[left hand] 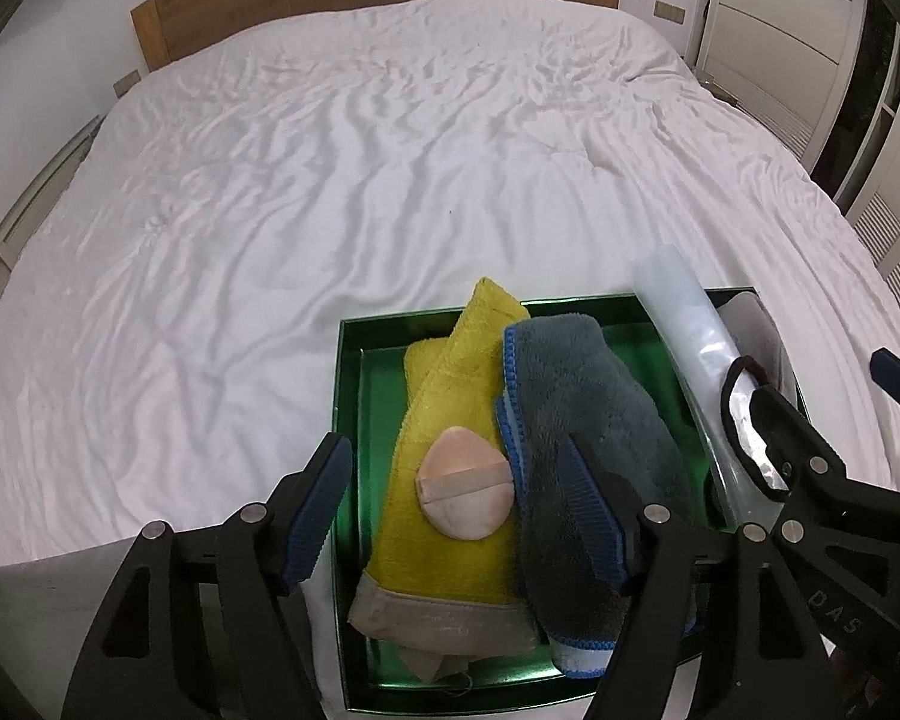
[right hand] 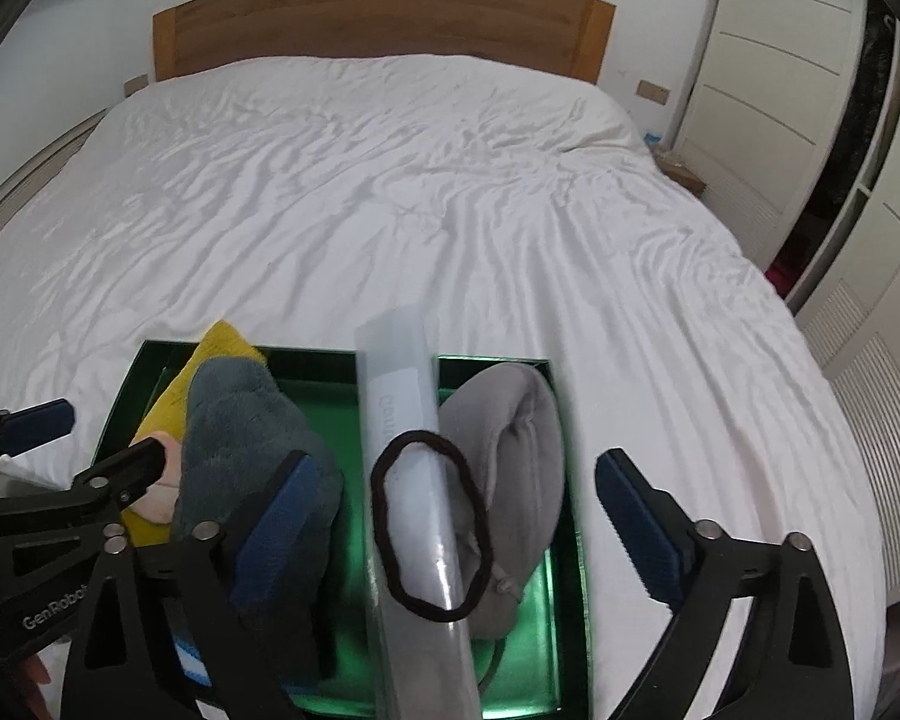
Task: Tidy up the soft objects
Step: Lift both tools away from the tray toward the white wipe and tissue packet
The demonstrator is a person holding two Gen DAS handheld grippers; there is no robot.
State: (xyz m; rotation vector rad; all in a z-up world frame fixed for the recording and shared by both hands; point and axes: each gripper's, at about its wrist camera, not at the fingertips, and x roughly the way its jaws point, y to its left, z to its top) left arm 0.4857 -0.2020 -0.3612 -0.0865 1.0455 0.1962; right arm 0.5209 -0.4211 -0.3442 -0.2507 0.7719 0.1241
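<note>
Shallow green glossy box (left hand: 354, 420), rectangular, set on the near edge of the white-sheeted bed (left hand: 330, 180); serves as the collecting tray, so all soft items lie inside its walls rather than loose on the sheet. Contents, left to right: folded yellow terry towel (left hand: 444, 396) with a beige band at its near end, laid lengthwise with its far corner over the rim; round peach powder puff (left hand: 465, 483) with a strap, resting on top of that towel, presumably because it is light and small; folded grey plush cloth with blue stitched edging (left hand: 594, 408), touching the yellow towel's right side; translucent white plastic tube (right hand: 408, 450), tilted, its far end past the rim, with a black elastic hair band (right hand: 429, 525) lying on it; grey fabric pouch or cushion (right hand: 516, 450), tucked against the right wall. Left gripper (left hand: 456, 516): jaws parted, over the puff and clear of it, nothing held. Right gripper (right hand: 456, 531): jaws spread wide either side of the tube and hair band, pads touching neither. Judgement: items appear deposited; the box looks nearly filled. Wooden headboard (right hand: 384, 24) beyond.
</note>
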